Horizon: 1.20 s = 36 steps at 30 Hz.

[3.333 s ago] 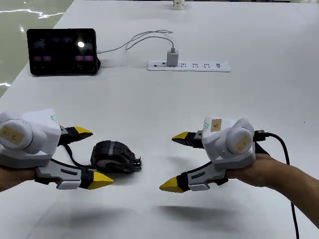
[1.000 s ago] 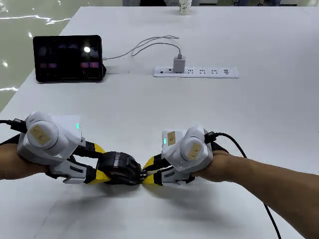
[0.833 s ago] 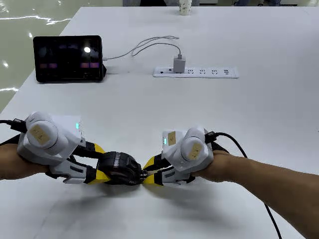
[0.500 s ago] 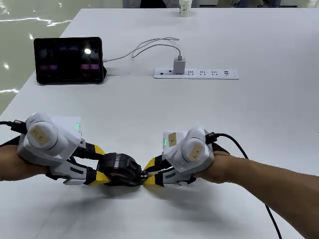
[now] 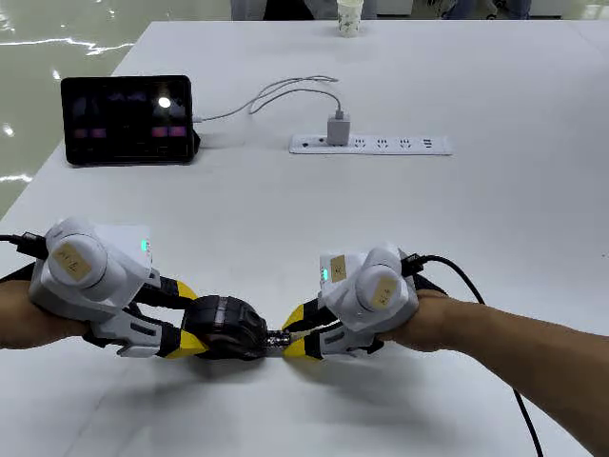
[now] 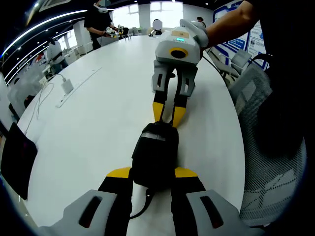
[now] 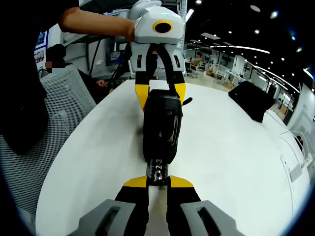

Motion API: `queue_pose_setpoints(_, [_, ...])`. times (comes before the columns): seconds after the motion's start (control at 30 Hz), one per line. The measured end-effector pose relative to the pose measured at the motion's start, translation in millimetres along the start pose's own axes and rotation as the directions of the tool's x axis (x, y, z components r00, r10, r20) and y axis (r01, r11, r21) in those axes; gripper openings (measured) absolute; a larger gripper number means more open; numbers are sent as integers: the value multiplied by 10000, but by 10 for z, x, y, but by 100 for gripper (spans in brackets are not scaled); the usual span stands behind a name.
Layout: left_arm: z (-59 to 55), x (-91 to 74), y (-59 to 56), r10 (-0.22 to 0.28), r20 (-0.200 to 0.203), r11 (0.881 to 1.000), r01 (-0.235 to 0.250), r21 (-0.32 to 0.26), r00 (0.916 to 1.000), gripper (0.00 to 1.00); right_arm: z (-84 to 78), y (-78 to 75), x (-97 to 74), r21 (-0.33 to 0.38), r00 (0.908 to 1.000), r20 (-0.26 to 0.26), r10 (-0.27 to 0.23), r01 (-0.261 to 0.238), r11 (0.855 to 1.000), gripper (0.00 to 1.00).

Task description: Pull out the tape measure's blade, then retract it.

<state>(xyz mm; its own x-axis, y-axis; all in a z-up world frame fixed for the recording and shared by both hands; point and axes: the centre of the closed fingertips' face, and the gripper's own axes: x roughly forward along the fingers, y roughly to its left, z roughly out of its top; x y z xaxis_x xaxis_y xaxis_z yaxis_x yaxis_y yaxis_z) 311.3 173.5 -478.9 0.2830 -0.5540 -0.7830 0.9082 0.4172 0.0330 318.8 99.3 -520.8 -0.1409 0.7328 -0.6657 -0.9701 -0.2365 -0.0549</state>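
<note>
1. My left hand-held gripper is clamped on the black tape measure, one yellow-tipped jaw on each side of its case.
2. In the left gripper view, this hand-held gripper holds the tape measure near the rear of its case, and the case points straight ahead.
3. My right hand-held gripper faces the left one, with its jaws closed together on the end of the blade.
4. In the right gripper view, a short stretch of blade with printed numbers runs from the tape measure into the right hand-held gripper.
5. The tape measure rests on the white desk, near its front edge, between the two grippers.
6. Well behind them, at the far left, a dark tablet stands propped on the desk.
7. To the right of the tablet lies a white power strip with a charger plugged in. A white cable loops from the charger to the tablet.
8. A paper cup stands at the far edge of the desk.
</note>
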Motion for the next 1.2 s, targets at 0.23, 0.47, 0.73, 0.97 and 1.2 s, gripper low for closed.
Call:
queue_pose_setpoints(0.23, [2,1,-3,-26,-10,10000,26,15,10000,24,-56,14,-68,99,10000,-25,7,-6,10000,9])
queue_pose_setpoints(0.47, [4,4,-3,-57,-16,10000,57,4,10000,24,-109,23,-129,106,10000,-62,-12,13,9999,9])
queue_pose_setpoints(0.73, [9,10,-4,-69,-64,10000,70,17,10000,24,-185,35,-209,156,9999,-142,-23,25,9999,9])
queue_pose_setpoints(0.97, [9,11,-3,-84,-100,10000,84,16,9999,24,-239,50,-271,236,9998,-182,-28,32,9997,9])
queue_pose_setpoints(1.2, [10,16,-3,-114,-125,9999,114,3,9999,24,-290,54,-322,262,9997,-246,-12,19,9997,9])
